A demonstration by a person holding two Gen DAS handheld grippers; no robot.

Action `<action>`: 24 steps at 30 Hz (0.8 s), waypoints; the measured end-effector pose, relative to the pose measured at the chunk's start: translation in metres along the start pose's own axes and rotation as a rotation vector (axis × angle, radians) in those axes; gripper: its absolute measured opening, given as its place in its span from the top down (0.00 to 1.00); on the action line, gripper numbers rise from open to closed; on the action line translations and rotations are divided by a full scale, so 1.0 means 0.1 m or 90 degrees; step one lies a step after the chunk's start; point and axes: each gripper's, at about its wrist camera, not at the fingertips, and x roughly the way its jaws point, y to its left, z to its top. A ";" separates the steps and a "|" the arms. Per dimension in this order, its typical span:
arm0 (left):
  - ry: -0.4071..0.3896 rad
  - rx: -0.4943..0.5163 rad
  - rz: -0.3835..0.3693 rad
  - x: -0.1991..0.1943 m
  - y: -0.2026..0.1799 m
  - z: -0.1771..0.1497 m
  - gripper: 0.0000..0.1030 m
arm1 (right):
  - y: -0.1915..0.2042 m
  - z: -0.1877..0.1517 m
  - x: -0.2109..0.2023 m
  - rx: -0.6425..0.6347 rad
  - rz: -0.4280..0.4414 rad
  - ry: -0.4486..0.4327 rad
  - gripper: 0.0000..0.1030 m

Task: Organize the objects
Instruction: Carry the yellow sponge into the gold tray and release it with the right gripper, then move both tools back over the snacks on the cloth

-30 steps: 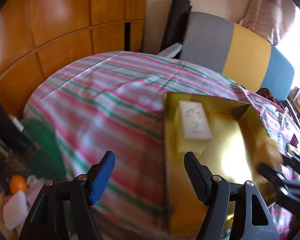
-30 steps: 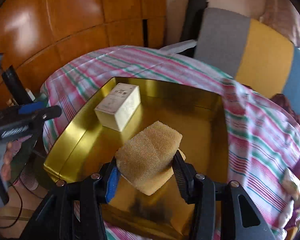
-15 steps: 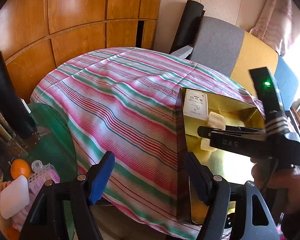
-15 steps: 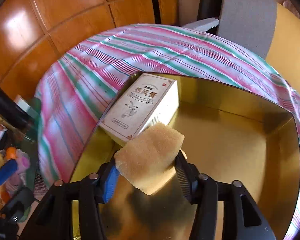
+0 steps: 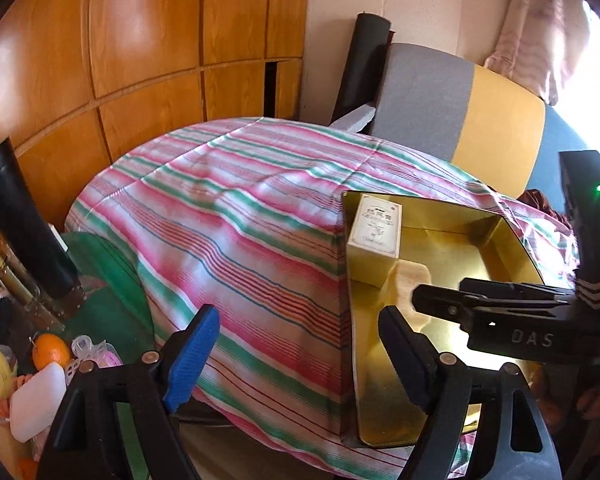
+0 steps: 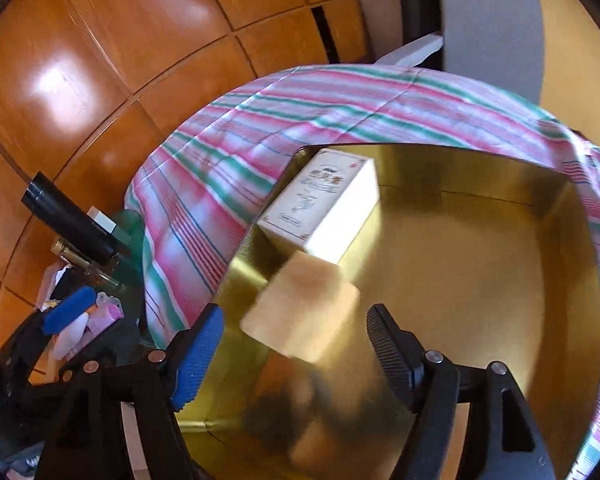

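From the left wrist, the left gripper (image 5: 296, 356) was seen wide and empty, its jaws just widened, over the striped cloth (image 5: 236, 216); the gold tray (image 5: 508, 236) lay to its right.

From the right wrist, the right gripper (image 6: 296, 348) was seen spread, its jaws just opened. The sponge (image 6: 300, 312) lay released between and ahead of them, beside the white box (image 6: 324, 208). A bounce or roll against that box was judged possible.

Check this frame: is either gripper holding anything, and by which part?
Nothing is held. The right gripper has just been opening; the sponge sits loose between its jaws, inside the gold box. The left gripper is open over the striped cloth.
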 end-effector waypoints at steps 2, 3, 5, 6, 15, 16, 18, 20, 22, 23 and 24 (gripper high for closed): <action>-0.009 0.013 0.001 -0.04 -0.06 0.00 0.20 | -0.06 -0.05 -0.09 -0.004 -0.022 -0.014 0.27; -0.013 0.018 0.001 -0.06 -0.09 0.00 0.19 | -0.09 -0.07 -0.15 -0.004 -0.035 -0.023 0.27; -0.024 0.033 0.002 -0.11 -0.17 -0.01 0.18 | -0.16 -0.14 -0.28 0.000 -0.065 -0.040 0.27; -0.028 0.040 0.002 -0.14 -0.21 -0.02 0.18 | -0.20 -0.15 -0.32 0.001 -0.078 -0.048 0.27; -0.042 0.104 -0.029 -0.27 -0.61 -0.08 0.17 | -0.50 -0.37 -0.87 -0.002 -0.176 -0.122 0.27; -0.043 0.111 -0.033 -0.27 -0.66 -0.09 0.17 | -0.53 -0.40 -0.93 -0.003 -0.186 -0.129 0.27; -0.041 0.125 -0.044 -0.28 -0.76 -0.10 0.17 | -0.62 -0.45 -1.05 -0.001 -0.204 -0.139 0.27; -0.040 0.139 -0.053 -0.28 -0.86 -0.11 0.17 | -0.73 -0.50 -1.17 0.007 -0.221 -0.147 0.27; -0.039 0.155 -0.064 -0.28 -0.96 -0.12 0.17 | -0.86 -0.56 -1.28 0.021 -0.236 -0.153 0.27; -0.039 0.161 -0.069 -0.28 -1.01 -0.13 0.17 | -0.92 -0.59 -1.33 0.028 -0.246 -0.155 0.27; -0.038 0.166 -0.074 -0.28 -1.05 -0.13 0.17 | -1.00 -0.63 -1.39 0.035 -0.255 -0.157 0.27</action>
